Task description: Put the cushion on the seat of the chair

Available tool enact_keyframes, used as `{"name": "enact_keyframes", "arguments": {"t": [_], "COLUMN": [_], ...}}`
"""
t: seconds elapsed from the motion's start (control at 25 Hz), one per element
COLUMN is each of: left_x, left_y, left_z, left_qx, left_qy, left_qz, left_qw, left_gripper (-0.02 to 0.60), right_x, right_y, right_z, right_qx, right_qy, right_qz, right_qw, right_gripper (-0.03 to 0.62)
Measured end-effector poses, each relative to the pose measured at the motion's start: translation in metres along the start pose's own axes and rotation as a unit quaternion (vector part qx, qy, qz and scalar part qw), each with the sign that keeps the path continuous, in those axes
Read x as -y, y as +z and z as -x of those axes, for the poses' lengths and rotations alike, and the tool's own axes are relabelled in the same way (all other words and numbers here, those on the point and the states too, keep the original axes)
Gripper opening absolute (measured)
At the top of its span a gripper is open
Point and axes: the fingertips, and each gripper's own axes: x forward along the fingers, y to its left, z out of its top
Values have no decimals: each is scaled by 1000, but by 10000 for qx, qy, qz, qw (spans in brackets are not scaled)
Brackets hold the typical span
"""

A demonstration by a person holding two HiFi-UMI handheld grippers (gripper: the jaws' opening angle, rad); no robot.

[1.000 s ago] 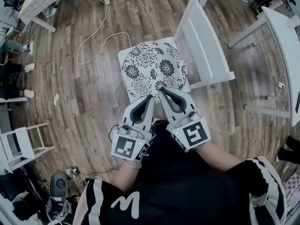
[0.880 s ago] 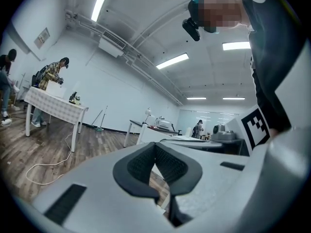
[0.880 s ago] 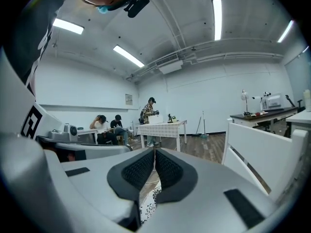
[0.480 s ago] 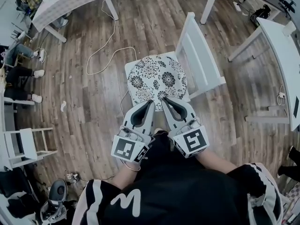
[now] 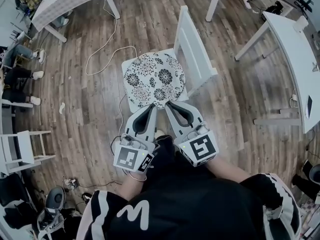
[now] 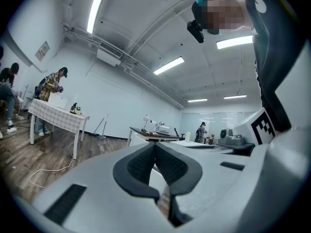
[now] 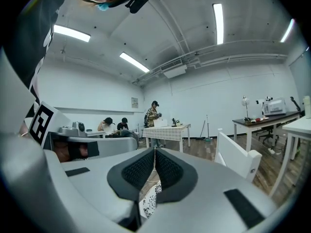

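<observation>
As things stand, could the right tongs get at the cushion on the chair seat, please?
Probably yes: the right tongs hover by the near edge of the cushion, nothing between; they are shut and would need opening.

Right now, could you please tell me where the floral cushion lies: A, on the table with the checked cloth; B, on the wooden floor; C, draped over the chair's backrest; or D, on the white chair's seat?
D: the floral cushion lies flat on the seat of the white chair, covering most of it.
</observation>
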Motion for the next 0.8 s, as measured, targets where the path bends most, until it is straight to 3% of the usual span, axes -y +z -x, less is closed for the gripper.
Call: {"name": "enact_keyframes", "arguments": {"t": [0.44, 0.8], "left_x": [89, 129], "left_y": [-9, -13], "left_z": [39, 70], "left_qx": [192, 226], "left_qy": [180, 294], "left_qz": [-97, -168], "left_qw": [9996, 9992], "left_gripper": [3, 3], "right_x": [-16, -35], "right_y": [-1, -4], "right_z": [91, 131], "right_qx": [97, 102], "right_qy": [194, 321], "right_qz": [145, 185], "right_qw": [9997, 9993], "right_gripper": [25, 25]}}
